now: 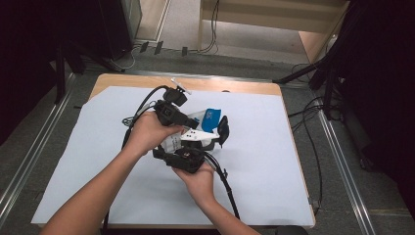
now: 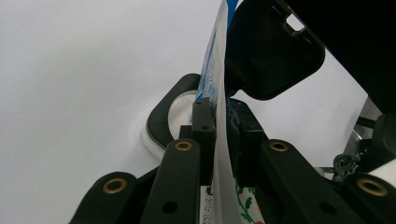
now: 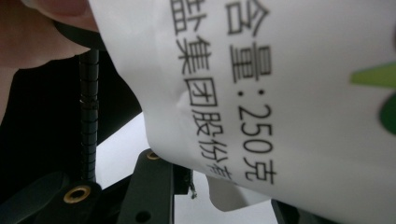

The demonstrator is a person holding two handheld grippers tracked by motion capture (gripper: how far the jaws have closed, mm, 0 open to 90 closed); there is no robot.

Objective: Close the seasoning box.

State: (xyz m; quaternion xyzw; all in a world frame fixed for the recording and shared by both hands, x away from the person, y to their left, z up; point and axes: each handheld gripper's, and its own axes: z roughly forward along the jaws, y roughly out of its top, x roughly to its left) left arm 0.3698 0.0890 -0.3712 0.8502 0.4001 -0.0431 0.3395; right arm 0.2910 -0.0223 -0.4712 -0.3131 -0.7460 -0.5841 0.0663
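Observation:
A white packet with a blue top [image 1: 208,119] and black print hangs over the middle of the table between both hands. My left gripper [image 1: 192,122] comes in from the left, and in the left gripper view its jaws [image 2: 222,122] are pinched on the packet's thin edge [image 2: 219,70]. My right gripper [image 1: 203,146] sits just below the packet, held from the near side. In the right gripper view the packet [image 3: 261,93] hangs close in front of the gripper [image 3: 229,196]. Table shows between its left pad [image 3: 182,183] and the packet's corner. The packet hides the right jaw.
A pale blue sheet [image 1: 274,161] covers the wooden table [image 1: 147,81]. Under the packet lies a round white piece with a black rim [image 2: 161,116]. Cables trail from both grippers toward the near edge [image 1: 227,188]. Dark stands and floor cables [image 1: 313,112] flank the table.

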